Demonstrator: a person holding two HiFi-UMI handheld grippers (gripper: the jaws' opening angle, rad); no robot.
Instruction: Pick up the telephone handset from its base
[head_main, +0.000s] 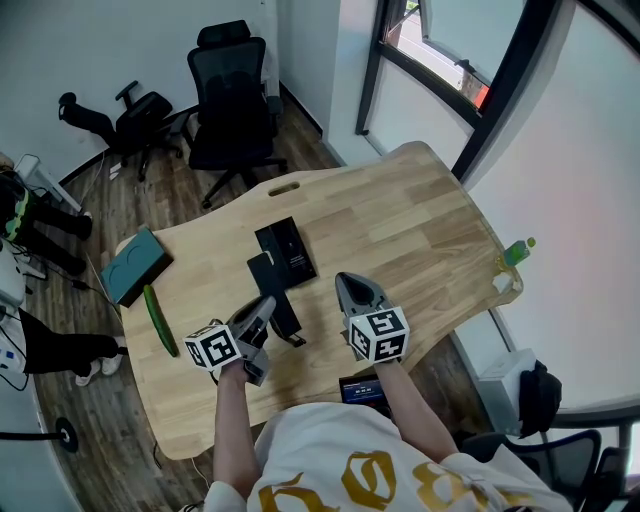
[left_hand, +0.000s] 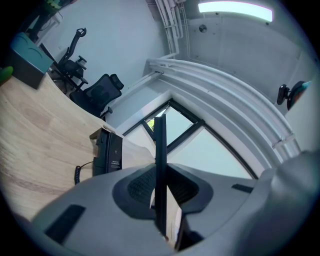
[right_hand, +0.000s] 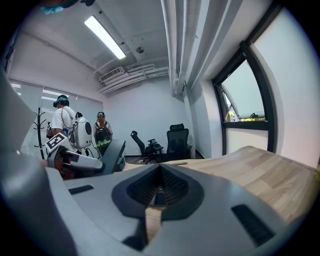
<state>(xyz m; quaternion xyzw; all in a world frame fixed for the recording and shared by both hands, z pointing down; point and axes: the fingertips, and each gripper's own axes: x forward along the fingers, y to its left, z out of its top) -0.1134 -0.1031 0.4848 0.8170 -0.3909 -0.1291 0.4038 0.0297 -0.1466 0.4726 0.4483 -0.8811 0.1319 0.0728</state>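
The big pale wooden bench (head_main: 420, 220) fills the middle of the room, its far corner running up towards the dark-framed window. Beyond it, a black office chair (head_main: 235, 95) stands upright on the plank floor and a second one (head_main: 110, 115) lies tipped over beside it. The person leans in at the near edge with both arms stretched out over the wood. A teal box (head_main: 140, 262) sits at the left edge of the bench, and a green cucumber (head_main: 160, 320) lies just beside it. The black telephone base (head_main: 287, 248) lies flat near the centre. The handset (head_main: 280, 298) is off it, on the person's side and just apart from the base. It is clamped between the jaws of the left hand-held gripper (head_main: 266, 304), and from that gripper's own camera it shows edge-on as a thin dark bar standing up between the pads. A coiled cord (left_hand: 78, 174) trails back to the base. The right hand-held gripper (head_main: 346, 279) hovers near by, to the right of the phone, with its jaws drawn together and nothing between them. A small green bottle (head_main: 515, 250) stands at the bench's right edge.
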